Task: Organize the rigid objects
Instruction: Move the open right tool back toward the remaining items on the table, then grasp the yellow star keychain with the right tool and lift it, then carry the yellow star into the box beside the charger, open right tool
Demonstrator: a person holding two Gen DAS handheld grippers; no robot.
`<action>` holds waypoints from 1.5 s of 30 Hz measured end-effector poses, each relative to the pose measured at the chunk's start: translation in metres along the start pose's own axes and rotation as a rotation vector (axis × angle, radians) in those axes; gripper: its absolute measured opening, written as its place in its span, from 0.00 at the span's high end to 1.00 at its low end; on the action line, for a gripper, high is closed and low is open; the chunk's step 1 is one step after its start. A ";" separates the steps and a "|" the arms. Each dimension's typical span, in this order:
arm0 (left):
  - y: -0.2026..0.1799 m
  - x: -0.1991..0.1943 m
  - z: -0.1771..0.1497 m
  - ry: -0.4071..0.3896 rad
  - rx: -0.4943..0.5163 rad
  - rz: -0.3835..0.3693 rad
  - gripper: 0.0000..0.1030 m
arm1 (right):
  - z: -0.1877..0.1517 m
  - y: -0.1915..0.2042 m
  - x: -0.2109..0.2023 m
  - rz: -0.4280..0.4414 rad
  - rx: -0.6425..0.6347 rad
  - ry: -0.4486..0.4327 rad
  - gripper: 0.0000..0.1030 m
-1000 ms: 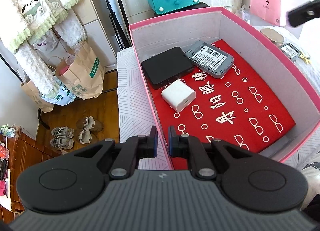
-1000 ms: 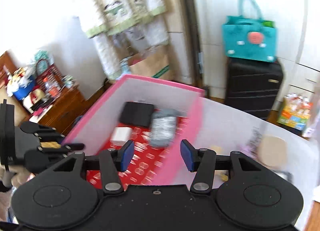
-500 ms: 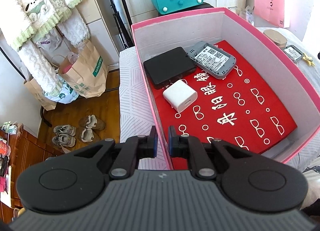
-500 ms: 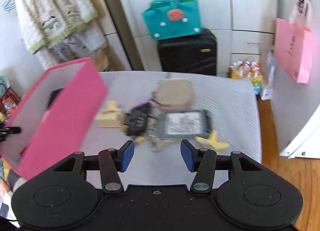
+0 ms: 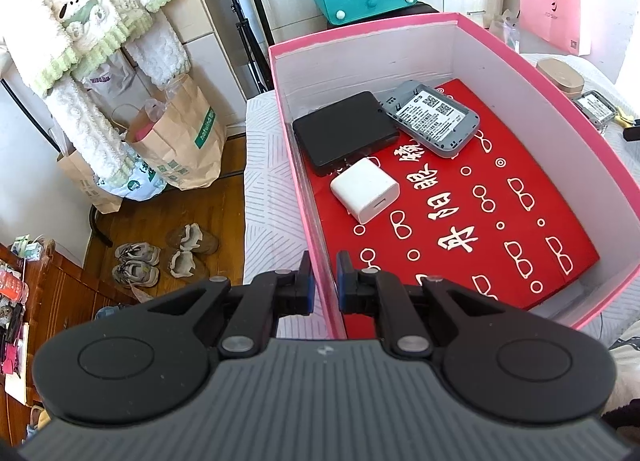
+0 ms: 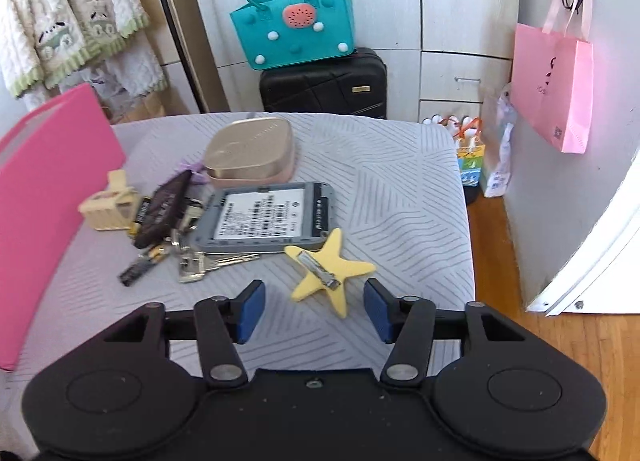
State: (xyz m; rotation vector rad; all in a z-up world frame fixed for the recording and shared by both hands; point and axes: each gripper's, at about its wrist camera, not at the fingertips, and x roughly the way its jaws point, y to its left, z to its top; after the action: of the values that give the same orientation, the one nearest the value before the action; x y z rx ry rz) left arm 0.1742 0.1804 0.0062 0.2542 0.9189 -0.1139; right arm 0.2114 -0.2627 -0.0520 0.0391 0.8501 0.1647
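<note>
The left gripper (image 5: 324, 277) is clamped on the near left wall of the pink box (image 5: 560, 73), one finger outside the wall and one inside. The box sits on a surface under a grey striped cover (image 6: 392, 181), a desk as far as the pictures tell. Inside the box, on its red printed floor, a flat black case (image 5: 344, 131) lies toward the far left corner. A grey device with a white label (image 5: 432, 117) lies just right of the case, its edge overlapping it, and a white charger cube (image 5: 365, 188) lies nearer, just beside the case. In the right wrist view the outer pink side of the box (image 6: 44, 189) stands at the left edge. Beside it on the cover is a loose pile: a cream hair claw (image 6: 108, 201), then a dark brown tag (image 6: 164, 207) lying over batteries (image 6: 138, 270) and keys (image 6: 200, 263). Right of these lies a second grey labelled device (image 6: 266, 217), with a gold tin (image 6: 250, 151) behind it. A yellow star hair clip (image 6: 328, 269) lies with its metal clasp facing up, just in front of that device's right corner. The right gripper (image 6: 314, 311) hangs above the cover with its jaws opening. The lower arm of the star shows in the gap between the blue pads (image 6: 250, 311), which do not touch it.
</note>
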 end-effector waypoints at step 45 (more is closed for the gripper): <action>0.001 0.002 -0.004 -0.022 0.010 -0.026 0.91 | 0.029 0.136 -0.091 0.319 -0.214 -0.206 0.68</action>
State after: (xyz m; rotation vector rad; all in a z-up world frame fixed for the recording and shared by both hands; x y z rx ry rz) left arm 0.1726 0.1828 0.0029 0.2496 0.9006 -0.1449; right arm 0.1567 -0.1426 0.0485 -0.0091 0.6125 0.5416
